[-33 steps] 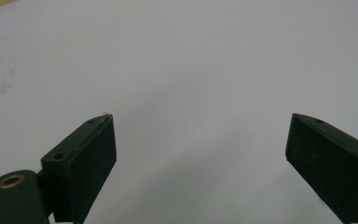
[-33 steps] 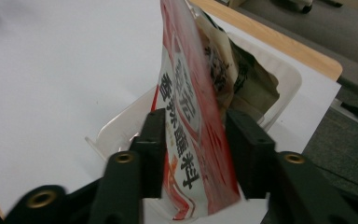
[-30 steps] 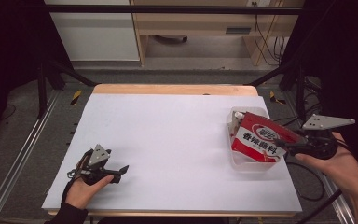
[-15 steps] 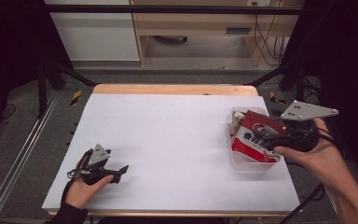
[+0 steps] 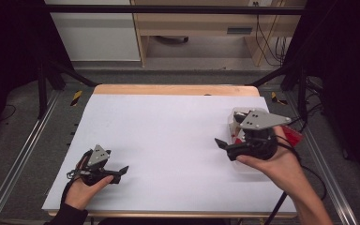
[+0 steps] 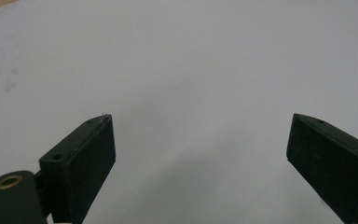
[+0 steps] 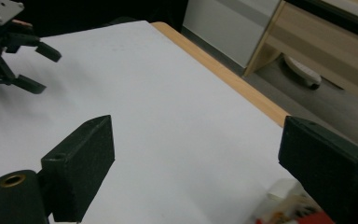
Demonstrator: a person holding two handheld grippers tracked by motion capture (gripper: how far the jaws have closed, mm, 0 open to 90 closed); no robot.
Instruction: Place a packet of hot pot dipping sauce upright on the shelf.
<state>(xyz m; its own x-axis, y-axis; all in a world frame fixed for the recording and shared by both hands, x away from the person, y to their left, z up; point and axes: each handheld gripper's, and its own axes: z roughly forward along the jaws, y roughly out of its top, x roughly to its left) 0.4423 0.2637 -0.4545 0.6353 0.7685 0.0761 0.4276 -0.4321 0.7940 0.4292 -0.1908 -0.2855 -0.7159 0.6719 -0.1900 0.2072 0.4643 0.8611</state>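
table (image 5: 168, 122): white top | tub (image 5: 236, 119): clear, red pack (image 5: 293, 136) inside, right edge, under right hand | right gripper (image 5: 221, 144): jaws just opened wide, empty (beside tub) | left gripper (image 5: 121, 171): wide, empty, front-left

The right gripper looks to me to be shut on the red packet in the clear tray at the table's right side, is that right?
Not quite: the right gripper is open, nothing between its jaws, as the right gripper view shows. The red packet does lie in the clear tray at the right.
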